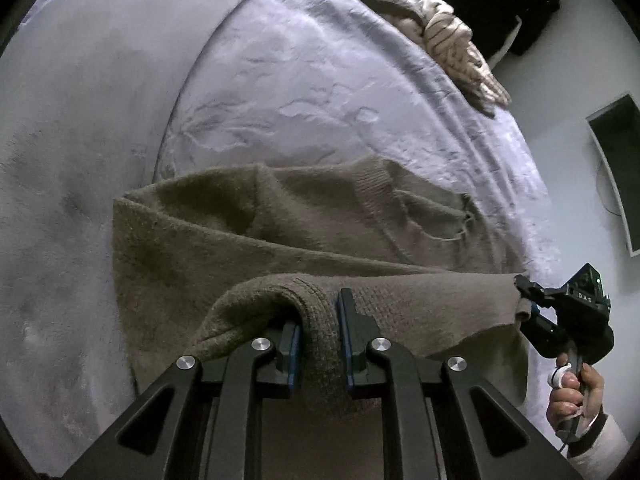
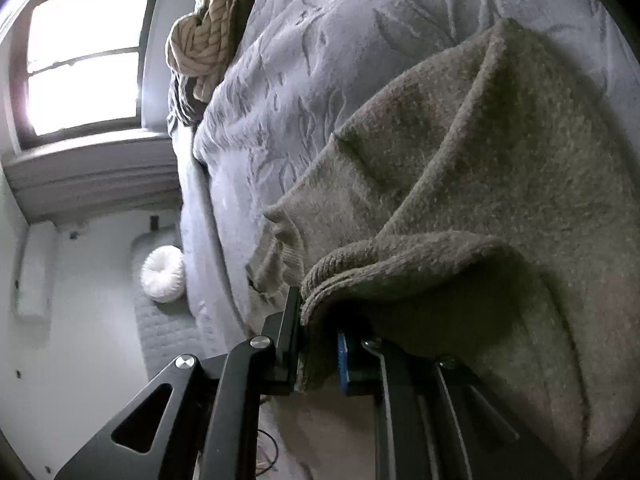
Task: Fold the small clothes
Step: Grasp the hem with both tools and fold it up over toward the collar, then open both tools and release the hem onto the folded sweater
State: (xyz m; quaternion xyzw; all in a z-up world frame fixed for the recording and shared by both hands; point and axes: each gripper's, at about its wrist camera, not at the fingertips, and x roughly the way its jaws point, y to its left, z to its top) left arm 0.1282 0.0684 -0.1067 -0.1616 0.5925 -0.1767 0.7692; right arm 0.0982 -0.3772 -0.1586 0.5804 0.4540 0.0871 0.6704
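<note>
Over the bed (image 1: pixel 304 80), my left gripper (image 1: pixel 318 336) and right gripper (image 2: pixel 320 344) each pinch the brown sweater's (image 1: pixel 248 232) hem (mid-fold, I judge); next, lay it forward evenly.

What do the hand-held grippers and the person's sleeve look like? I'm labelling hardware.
Left hand-held gripper: black angular linkages, silver pivot bolts, blue pads. Right hand-held gripper: the same black build, pistol-style handle, thin cable below. Sleeve: pale with a dark cuff.
</note>
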